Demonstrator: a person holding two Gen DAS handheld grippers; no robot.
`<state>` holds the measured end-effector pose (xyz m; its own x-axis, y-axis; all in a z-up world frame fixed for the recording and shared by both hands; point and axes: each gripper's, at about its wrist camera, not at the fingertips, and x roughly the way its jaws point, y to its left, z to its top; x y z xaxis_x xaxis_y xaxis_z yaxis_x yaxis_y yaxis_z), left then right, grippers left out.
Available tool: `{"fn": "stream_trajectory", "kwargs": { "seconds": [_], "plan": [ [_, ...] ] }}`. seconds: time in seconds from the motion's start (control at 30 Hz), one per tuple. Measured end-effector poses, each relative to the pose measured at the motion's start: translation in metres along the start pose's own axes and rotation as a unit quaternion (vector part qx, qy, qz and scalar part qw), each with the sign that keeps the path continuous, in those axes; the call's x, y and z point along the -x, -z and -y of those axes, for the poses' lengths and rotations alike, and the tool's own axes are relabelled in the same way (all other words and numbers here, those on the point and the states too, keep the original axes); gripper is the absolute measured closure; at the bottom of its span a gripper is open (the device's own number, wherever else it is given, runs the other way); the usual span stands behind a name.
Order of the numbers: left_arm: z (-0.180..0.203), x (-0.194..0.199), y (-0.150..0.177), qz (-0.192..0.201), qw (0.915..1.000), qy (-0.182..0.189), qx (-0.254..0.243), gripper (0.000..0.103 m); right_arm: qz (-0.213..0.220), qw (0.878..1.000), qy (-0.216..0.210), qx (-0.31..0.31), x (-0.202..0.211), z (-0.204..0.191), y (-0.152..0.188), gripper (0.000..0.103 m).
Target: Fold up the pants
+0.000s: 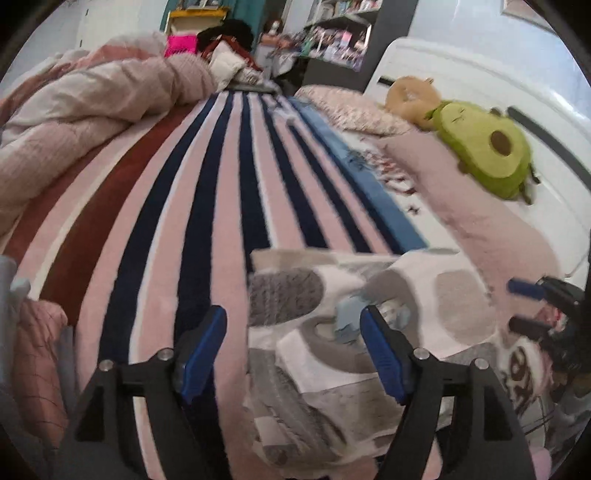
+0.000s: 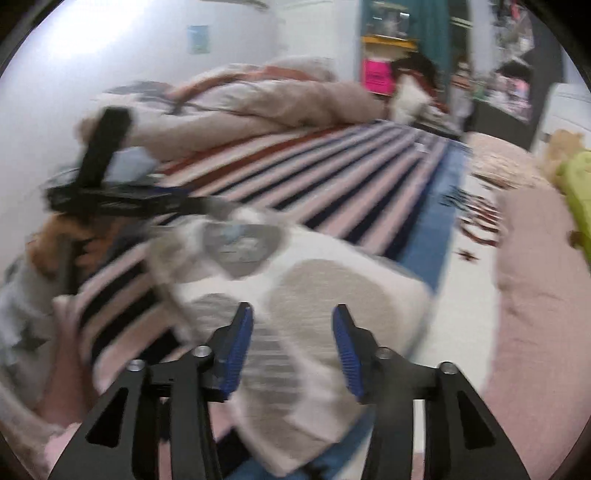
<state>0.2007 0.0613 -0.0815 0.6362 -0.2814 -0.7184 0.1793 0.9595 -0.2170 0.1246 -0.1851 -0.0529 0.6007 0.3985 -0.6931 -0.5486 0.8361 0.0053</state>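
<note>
Left gripper (image 1: pixel 293 350) spread wide, blue pads (image 1: pixel 380 354) apart, nothing pinched. Low over the pants (image 1: pixel 332 295): white fabric with grey ovals, bunched right under and just ahead of the fingers, spilling toward the right finger side. Small pale blue patch on the fabric beside the right pad; can't tell what.

Right gripper (image 2: pixel 292 350) also spread, pads clear of each other, nothing between them but pants (image 2: pixel 314 295) lying below. Same garment ahead of and under the fingers, heavily motion-blurred in the right wrist view.

Pants on a striped blanket (image 1: pixel 207 184) (pink, navy, rust) running straight ahead from the left gripper. Crumpled pink duvet (image 1: pixel 85 99) ahead-left. Avocado plush (image 1: pixel 487 147) ahead-right, tan plush (image 1: pixel 410 96) touching it on the far side. Shelves (image 1: pixel 340 33) far ahead, contents too small and blurred to name.

Right gripper seen at the right edge of the left wrist view, cut off by the lens rim. Left gripper seen ahead-left of the right gripper, smeared; jaw state unreadable from there. Bottom hem of the pants hidden under both tools.
</note>
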Motion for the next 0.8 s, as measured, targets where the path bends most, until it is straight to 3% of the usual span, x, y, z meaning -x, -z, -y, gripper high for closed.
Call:
{"fn": "stream_trajectory", "kwargs": {
  "seconds": [0.07, 0.17, 0.37, 0.47, 0.5, 0.57, 0.6, 0.73, 0.8],
  "plan": [
    [-0.004, -0.01, 0.003, -0.015, 0.9997, 0.005, 0.016, 0.032, -0.007, 0.998, 0.01, -0.058, -0.01, 0.02, 0.007, 0.031],
    [-0.009, -0.017, 0.004, -0.018, 0.9993, -0.001, 0.032, 0.032, -0.03, 0.99, -0.008, -0.135, -0.028, 0.043, 0.027, 0.03],
    [-0.009, -0.022, -0.017, -0.01, 0.999, 0.029, 0.033, 0.032, -0.061, 0.984, -0.053, -0.157, -0.045, 0.053, 0.059, 0.033],
    [-0.009, -0.032, -0.021, -0.015, 0.9981, 0.044, 0.041, 0.034, -0.071, 0.987, -0.051, -0.137, -0.043, 0.049, 0.07, 0.035],
    [-0.009, -0.036, -0.023, -0.016, 0.9979, 0.044, 0.043, 0.041, -0.07, 0.987, -0.05, -0.132, -0.041, 0.047, 0.073, 0.035],
    [-0.009, -0.041, -0.023, -0.015, 0.9975, 0.05, 0.048, 0.068, -0.069, 0.988, -0.051, -0.131, -0.04, 0.046, 0.078, 0.035],
    [-0.009, -0.042, -0.024, -0.014, 0.9975, 0.048, 0.049, 0.086, -0.069, 0.988, -0.051, -0.131, -0.039, 0.045, 0.08, 0.035],
    [-0.009, -0.028, -0.027, 0.045, 0.9978, 0.023, 0.043, 0.098, -0.069, 0.988, -0.053, -0.127, -0.037, 0.045, 0.083, 0.035],
    [-0.006, -0.02, -0.032, 0.069, 0.9971, -0.025, 0.021, 0.098, -0.072, 0.988, -0.054, -0.128, -0.037, 0.044, 0.083, 0.035]
  ]
}}
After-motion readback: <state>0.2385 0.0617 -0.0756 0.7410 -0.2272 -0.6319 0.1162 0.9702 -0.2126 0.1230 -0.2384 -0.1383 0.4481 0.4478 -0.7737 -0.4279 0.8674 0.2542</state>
